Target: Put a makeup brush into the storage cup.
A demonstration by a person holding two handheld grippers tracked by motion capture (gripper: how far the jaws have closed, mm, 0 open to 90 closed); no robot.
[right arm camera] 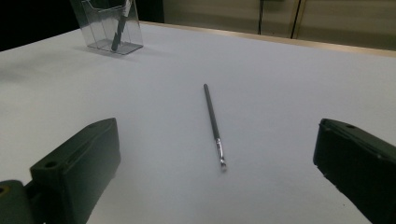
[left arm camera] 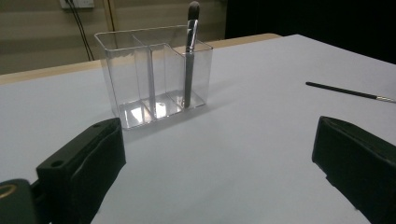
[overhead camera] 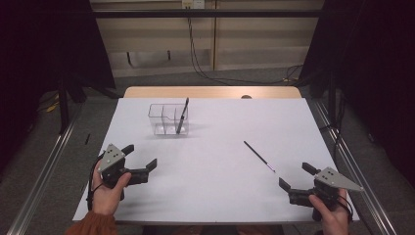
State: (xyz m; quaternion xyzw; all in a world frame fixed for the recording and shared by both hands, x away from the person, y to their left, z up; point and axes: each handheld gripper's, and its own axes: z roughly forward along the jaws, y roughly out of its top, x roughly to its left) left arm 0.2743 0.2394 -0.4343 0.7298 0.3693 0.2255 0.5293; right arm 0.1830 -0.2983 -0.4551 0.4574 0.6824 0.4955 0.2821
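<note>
A clear plastic organiser with several compartments stands on the white table top, left of centre and towards the back. A grey make-up brush leans upright in its right-hand compartment. A thin dark brush lies flat on the table right of centre, its metal tip towards me. My left gripper is open at the front left, facing the organiser. My right gripper is open at the front right, the thin brush lying just ahead of its jaws.
A wooden strip runs along the table's far edge. Metal rails flank the table on both sides. Cables trail over the floor behind. Wide bare surface lies between the two grippers.
</note>
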